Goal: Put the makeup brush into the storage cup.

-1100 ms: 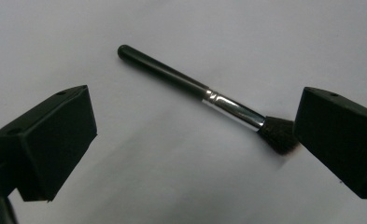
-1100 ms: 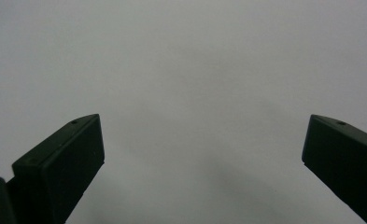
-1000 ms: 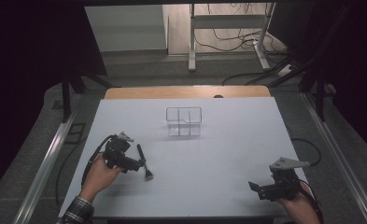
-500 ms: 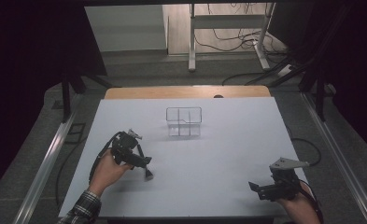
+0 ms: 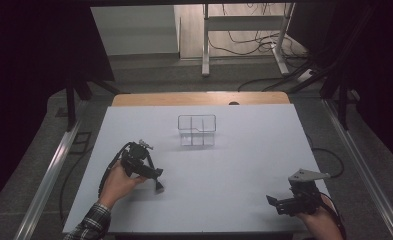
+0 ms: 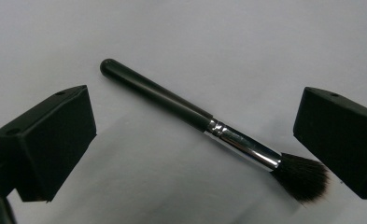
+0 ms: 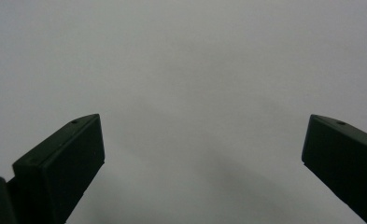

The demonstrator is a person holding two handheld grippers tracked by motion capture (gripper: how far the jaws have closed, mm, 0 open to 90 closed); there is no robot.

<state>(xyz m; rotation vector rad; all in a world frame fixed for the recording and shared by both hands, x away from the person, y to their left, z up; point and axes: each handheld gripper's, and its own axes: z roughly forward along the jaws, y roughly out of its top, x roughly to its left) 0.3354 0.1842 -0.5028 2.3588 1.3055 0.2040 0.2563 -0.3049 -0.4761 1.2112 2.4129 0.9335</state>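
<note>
A makeup brush (image 6: 172,100) with a black handle, silver ferrule and dark bristles lies flat on the white table (image 5: 244,160). My left gripper (image 6: 196,95) hovers just above it, open, one jaw on each side and neither touching it. From above, the left gripper (image 5: 153,175) is at the table's left front, with the brush's bristle end (image 5: 159,186) poking out below it. My right gripper (image 5: 274,201) rests open at the right front corner. In its own view the right gripper (image 7: 204,119) has bare table between its jaws.
A clear plastic organiser (image 5: 197,130) with compartments stands at the middle back of the table. Beyond the white sheet runs a wooden table edge (image 5: 199,98). Metal rails (image 5: 54,165) flank both sides, and cables trail from each gripper.
My left gripper has moved right and forward, from beside the brush to over it, so the brush now lies between its open jaws. The right gripper has stayed put.
</note>
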